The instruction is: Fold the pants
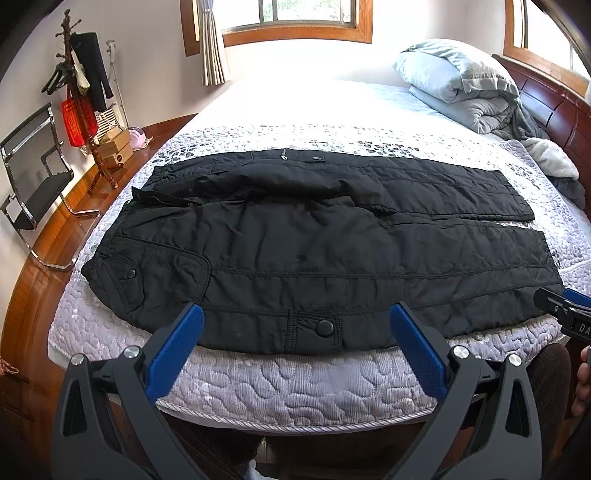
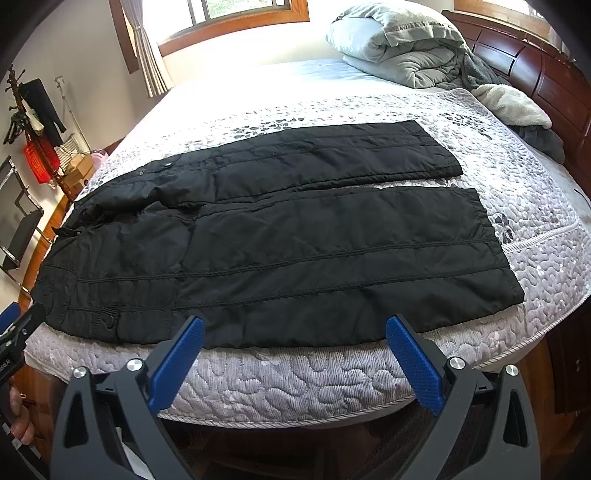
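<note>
Both views face pants (image 1: 314, 236) from bedside.

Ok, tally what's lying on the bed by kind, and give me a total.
Pants: 1
Pillow: 1
Folded quilt: 1
Fleece blanket: 1
Total: 4

Right tongs (image 1: 565, 314) are showing only as a sliver at the left view's right edge, opening unreadable there. Left tongs (image 2: 16, 332) are being cropped likewise in the right view. Chair (image 1: 33, 177) is running off frame. Window (image 1: 295, 18) is blowing out white.
</note>
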Tool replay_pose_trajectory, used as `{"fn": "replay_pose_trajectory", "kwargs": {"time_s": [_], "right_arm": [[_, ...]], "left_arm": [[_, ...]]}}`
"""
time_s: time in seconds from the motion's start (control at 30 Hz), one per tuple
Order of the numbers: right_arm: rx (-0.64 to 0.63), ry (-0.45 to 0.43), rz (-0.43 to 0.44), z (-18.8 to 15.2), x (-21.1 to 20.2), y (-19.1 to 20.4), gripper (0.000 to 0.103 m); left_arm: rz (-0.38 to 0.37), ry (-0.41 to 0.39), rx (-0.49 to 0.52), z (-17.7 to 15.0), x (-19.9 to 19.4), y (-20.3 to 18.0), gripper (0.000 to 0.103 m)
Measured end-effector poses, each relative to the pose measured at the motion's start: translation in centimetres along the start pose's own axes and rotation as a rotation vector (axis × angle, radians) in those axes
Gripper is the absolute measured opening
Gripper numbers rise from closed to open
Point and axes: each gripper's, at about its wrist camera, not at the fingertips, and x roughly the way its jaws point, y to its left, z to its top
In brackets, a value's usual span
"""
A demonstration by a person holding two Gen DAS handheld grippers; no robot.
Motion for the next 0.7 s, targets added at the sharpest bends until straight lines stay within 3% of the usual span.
{"fn": "replay_pose_trajectory", "kwargs": {"time_s": [0.7], "right_arm": [[0.005, 0.012, -0.001, 0.08, 0.5, -0.16, 0.099]], "left_arm": [[0.001, 0.005, 0.004, 0.08, 0.57, -0.05, 0.1]]}}
